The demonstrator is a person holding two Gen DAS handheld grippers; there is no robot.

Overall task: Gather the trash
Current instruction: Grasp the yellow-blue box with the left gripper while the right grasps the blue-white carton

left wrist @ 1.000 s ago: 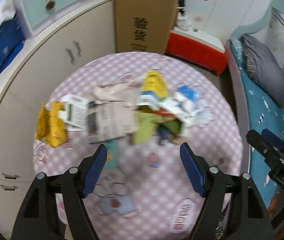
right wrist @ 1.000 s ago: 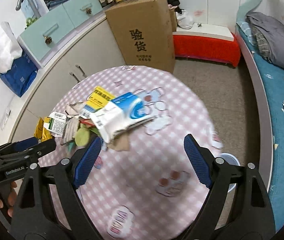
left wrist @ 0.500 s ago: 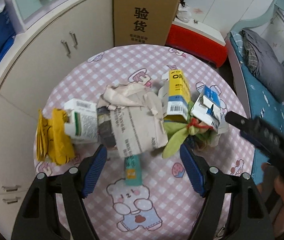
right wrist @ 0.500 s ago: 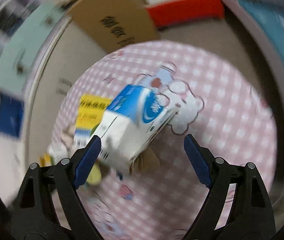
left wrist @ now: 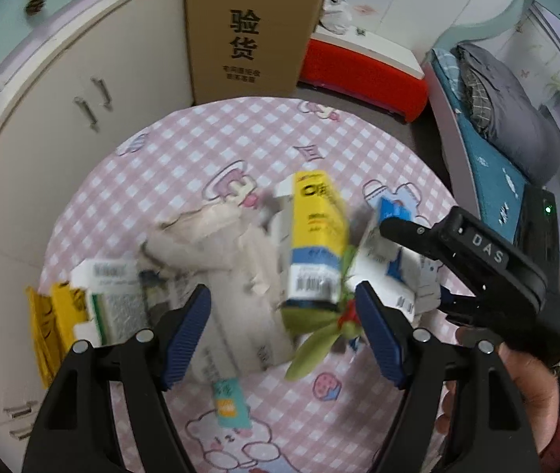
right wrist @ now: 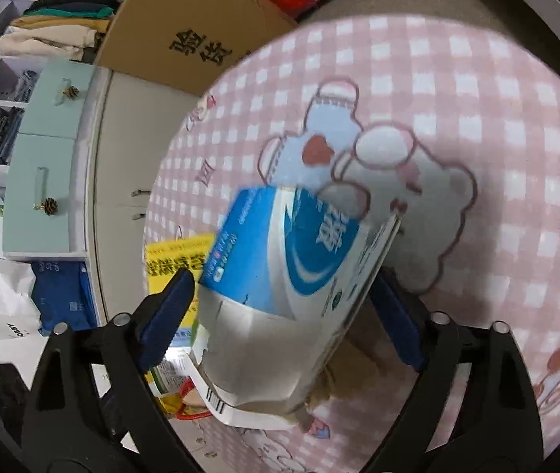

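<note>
Nothing of the trash has yet left the round table (left wrist: pixel 185 146), as far as these views show: the whole litter sits heaped on its pink checked cloth, so I judge the collecting barely begun. Seen from the left wrist, the left gripper (left wrist: pixel 283 327) hangs spread above the heap, its blue pads clear of everything, with crumpled brown paper (left wrist: pixel 216 244) and a yellow-and-blue carton (left wrist: pixel 315 236) lying beyond its tips towards twelve o'clock. At nine o'clock of that paper lie a white-and-green box (left wrist: pixel 110 299) and a yellow wrapper (left wrist: pixel 47 323); a small teal packet (left wrist: pixel 230 398) rests at six o'clock of the pile, just apart from it, and green leafy scraps (left wrist: pixel 315 339) poke out under the yellow carton. The right gripper (right wrist: pixel 280 307) reaches in from three o'clock in the left view, a hand (left wrist: pixel 516 394) behind it. In its own view its jaws have just been closing and now straddle a blue-and-white carton (right wrist: pixel 295 276), which stands tilted between them; the left pad sits just beside the carton's edge, while the right pad is half hidden behind it, so I cannot tell whether the pads already press. That carton seems the first piece about to be taken. No bin or bag for the trash shows clearly, only a tall cardboard box (left wrist: pixel 256 27) on the floor beyond the table at twelve o'clock, and every item remains to be gathered.
</note>
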